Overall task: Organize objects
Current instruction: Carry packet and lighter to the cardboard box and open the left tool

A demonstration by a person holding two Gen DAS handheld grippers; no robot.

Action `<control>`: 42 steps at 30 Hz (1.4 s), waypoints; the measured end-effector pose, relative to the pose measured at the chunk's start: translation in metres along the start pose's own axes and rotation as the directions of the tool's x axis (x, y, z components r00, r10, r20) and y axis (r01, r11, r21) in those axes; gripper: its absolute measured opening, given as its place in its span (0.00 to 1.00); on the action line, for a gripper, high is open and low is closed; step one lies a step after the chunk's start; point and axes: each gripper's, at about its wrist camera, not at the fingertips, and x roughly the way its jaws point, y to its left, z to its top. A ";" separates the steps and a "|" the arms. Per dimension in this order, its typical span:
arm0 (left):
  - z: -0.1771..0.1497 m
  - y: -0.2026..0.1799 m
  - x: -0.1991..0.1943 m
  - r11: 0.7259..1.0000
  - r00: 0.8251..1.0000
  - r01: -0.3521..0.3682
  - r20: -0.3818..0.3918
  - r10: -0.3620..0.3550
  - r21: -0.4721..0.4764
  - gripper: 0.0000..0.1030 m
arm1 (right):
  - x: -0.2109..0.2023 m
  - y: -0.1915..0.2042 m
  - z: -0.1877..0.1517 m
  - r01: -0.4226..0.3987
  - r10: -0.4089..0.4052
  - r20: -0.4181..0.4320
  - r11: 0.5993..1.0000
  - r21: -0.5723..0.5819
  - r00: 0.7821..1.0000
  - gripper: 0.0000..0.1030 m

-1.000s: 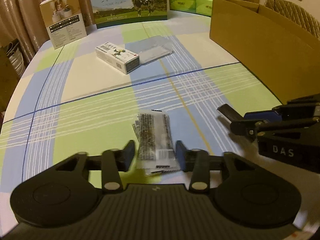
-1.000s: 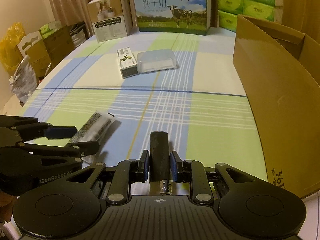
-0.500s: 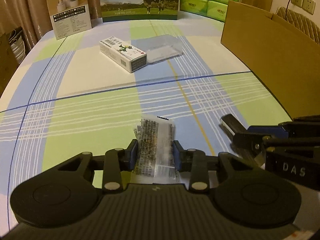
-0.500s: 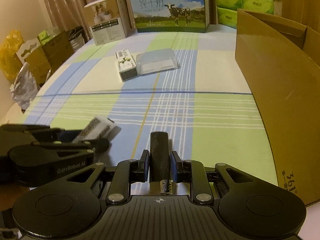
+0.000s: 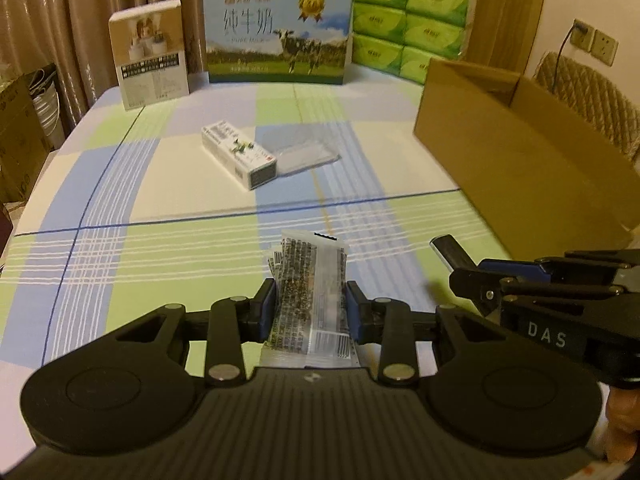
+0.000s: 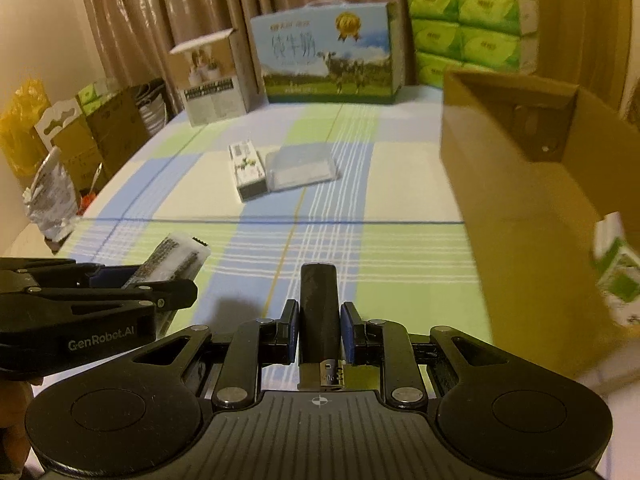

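A clear snack packet (image 5: 310,280) with black print sits between the blue pads of my left gripper (image 5: 310,304), which is shut on it above the checked tablecloth. In the right wrist view, my right gripper (image 6: 319,320) is shut on a black stick (image 6: 318,300) with a metal end toward the camera. The left gripper (image 6: 160,286) and its packet (image 6: 180,256) show at that view's left. The right gripper (image 5: 472,276) and the stick's tip (image 5: 446,248) show at the right of the left wrist view. Both grippers hang side by side, off the table.
An open cardboard box (image 6: 520,208) stands on the right, with a green-white carton (image 6: 616,276) inside. A small white box (image 5: 240,156) and a clear plastic case (image 5: 308,152) lie mid-table. A milk carton case (image 5: 276,52), green tissue packs (image 5: 408,28) and a tall box (image 5: 150,60) line the far edge.
The left gripper's jaws closed on the snack packet. Both grippers then rose from the table with their items, and the far end of the table came into view.
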 end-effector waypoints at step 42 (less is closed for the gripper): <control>0.024 -0.122 -0.130 0.991 0.988 0.104 0.103 -0.112 0.078 0.29 | -0.178 -0.047 0.013 0.061 -0.069 0.190 0.997 0.045 0.979 0.18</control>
